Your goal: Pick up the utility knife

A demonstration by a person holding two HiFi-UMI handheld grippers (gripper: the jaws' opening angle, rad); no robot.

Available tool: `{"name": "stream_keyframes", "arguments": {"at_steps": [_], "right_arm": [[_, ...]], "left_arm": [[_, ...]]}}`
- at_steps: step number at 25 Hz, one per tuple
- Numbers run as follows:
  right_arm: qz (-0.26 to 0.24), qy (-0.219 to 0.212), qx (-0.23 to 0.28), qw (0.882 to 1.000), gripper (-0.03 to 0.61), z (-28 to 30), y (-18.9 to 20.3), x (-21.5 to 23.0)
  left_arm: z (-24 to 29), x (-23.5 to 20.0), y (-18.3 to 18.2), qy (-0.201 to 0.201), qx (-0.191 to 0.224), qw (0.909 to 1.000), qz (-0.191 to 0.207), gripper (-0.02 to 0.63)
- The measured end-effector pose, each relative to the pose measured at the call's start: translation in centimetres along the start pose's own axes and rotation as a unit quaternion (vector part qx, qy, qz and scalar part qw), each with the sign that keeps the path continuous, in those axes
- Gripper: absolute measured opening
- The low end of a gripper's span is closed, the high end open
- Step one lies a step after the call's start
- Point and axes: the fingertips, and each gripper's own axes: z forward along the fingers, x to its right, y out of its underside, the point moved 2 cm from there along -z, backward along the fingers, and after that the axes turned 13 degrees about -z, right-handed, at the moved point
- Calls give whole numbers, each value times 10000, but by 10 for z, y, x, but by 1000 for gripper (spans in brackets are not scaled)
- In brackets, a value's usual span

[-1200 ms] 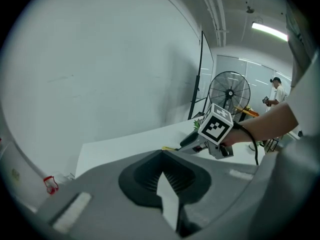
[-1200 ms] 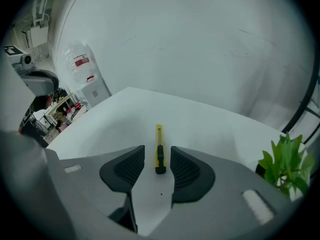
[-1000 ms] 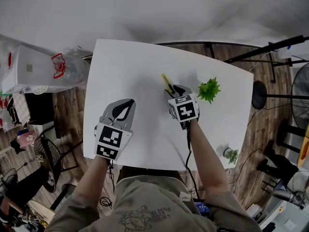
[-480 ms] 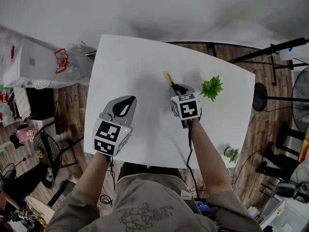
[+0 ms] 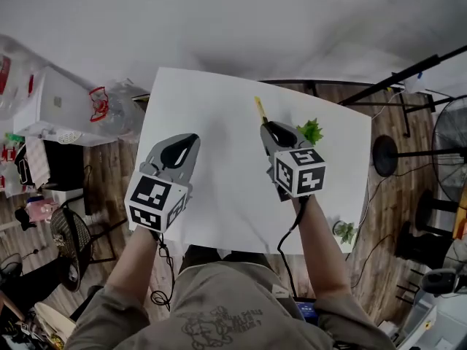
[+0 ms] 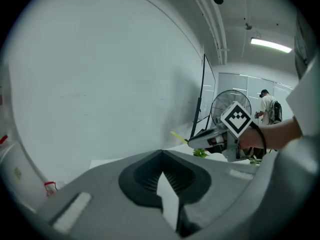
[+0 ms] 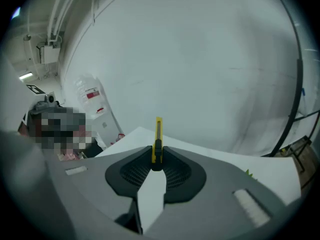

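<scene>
Clamping the utility knife near the table's far edge, the right tool seems mid-lift; the left tool idles, jaws together, empty. Next likely calls for a steady raise.

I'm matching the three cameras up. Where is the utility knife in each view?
Head view: the utility knife pokes out past the right gripper, upper centre.
Left gripper view: the utility knife is a yellow sliver right of centre.
Right gripper view: the utility knife stands centre, clamped between the jaws.
Shared landmark: the green plant.
</scene>
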Motion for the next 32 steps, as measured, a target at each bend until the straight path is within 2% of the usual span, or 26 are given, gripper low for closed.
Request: {"name": "stream_keyframes", "arguments": {"at_steps": [7, 10, 15, 25, 32], "right_arm": [[-402, 196, 990, 9941, 92, -89, -74, -17], [-707, 452, 1285, 9882, 92, -127, -93, -24], [-946, 772, 1764, 9767, 92, -186, -113, -32], [-902, 576, 2470, 9631, 92, -254, -123, -72], [-962, 386, 2211, 9697, 91, -264, -97, -94]], "left_arm": [[-41, 26, -64, 3, 700, 9968, 378, 0], [-59, 40, -84, 7, 923, 9939, 602, 0], [-88, 55, -104, -150, 1146, 9880, 1027, 0], [-144, 93, -124, -89, 1542, 9819, 1096, 0], [-153, 111, -107, 13, 1425, 9829, 1164, 0]]}}
